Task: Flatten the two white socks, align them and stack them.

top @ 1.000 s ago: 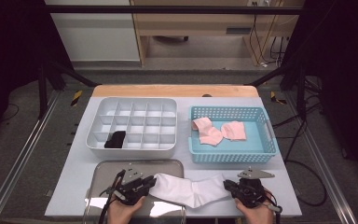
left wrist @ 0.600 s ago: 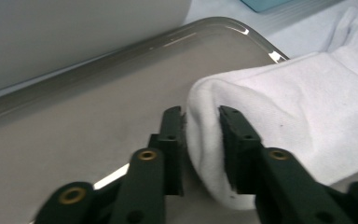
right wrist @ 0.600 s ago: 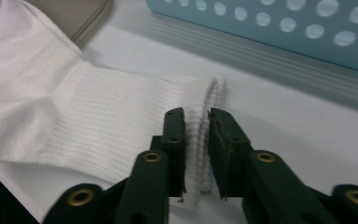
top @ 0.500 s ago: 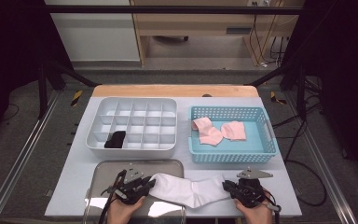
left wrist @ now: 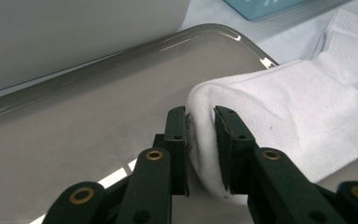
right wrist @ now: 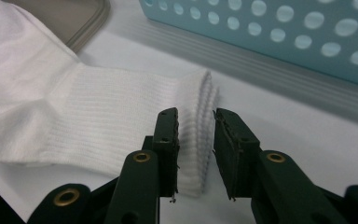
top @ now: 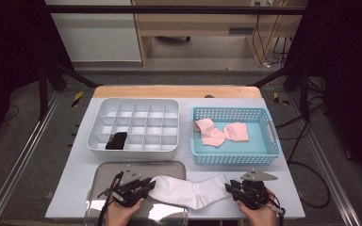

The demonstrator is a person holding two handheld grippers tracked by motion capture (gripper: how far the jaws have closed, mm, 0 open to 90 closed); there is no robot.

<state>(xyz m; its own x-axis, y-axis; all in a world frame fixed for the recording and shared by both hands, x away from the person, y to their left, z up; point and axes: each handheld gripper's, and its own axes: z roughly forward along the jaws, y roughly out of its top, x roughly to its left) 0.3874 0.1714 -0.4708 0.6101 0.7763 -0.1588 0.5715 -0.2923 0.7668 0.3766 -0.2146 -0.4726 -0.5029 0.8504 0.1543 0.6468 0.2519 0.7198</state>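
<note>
Table-front white sock (top: 188,192) lies crosswise, toe left, cuff right.

Lab: black frame (top: 52,70), floor cables (top: 264,33), staged table (top: 75,188)

We find no text, label, brand or number we can read on anything here; the yellow-and-black striped marks (top: 77,98) on the floor are perhaps warning tape, too small to tell.
</note>
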